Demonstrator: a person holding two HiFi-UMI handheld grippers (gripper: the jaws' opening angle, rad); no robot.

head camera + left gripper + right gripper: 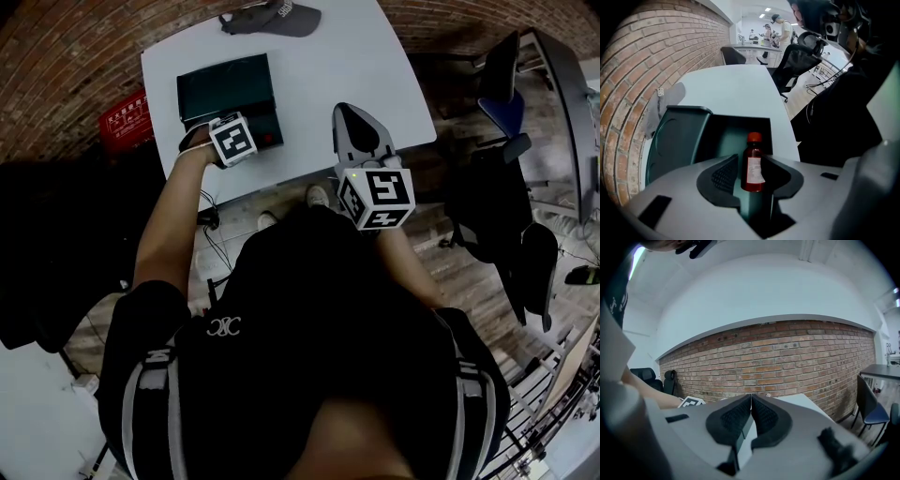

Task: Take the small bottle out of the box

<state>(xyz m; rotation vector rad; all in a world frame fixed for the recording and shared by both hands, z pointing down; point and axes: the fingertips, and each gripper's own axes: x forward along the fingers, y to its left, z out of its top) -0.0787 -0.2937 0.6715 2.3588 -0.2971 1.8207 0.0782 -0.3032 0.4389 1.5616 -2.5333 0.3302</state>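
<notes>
Closest to the head camera is our own dark shirt [309, 309], filling the lower half of that view, with both forearms reaching out past it toward the white tabletop [328, 56]. At 11 o'clock the left claw [232, 139] sits over the near edge of the dark box [225, 89], and its own view explains why. The small bottle [753, 171] stands upright inside the box [736, 129], whose lid [670, 140] is raised at 9 o'clock. The left claw [752, 158] is lined up on it with its jaws moderately apart, the bottle framed between the pads but, as far as we can judge, not pinched. At 1 o'clock the right claw [349, 117] hangs above the tabletop's front edge, clear of the work. Its jaws are pressed together on nothing [751, 399] and aimed at the brick wall, which we read as simply waiting. From the head view the marker cube [232, 141] hides the left jaws, and the bottle is at most a red speck. We cannot read its label, nor see how its foot sits. A grey cap [272, 17] at 12 o'clock is cut off by the frame.
</notes>
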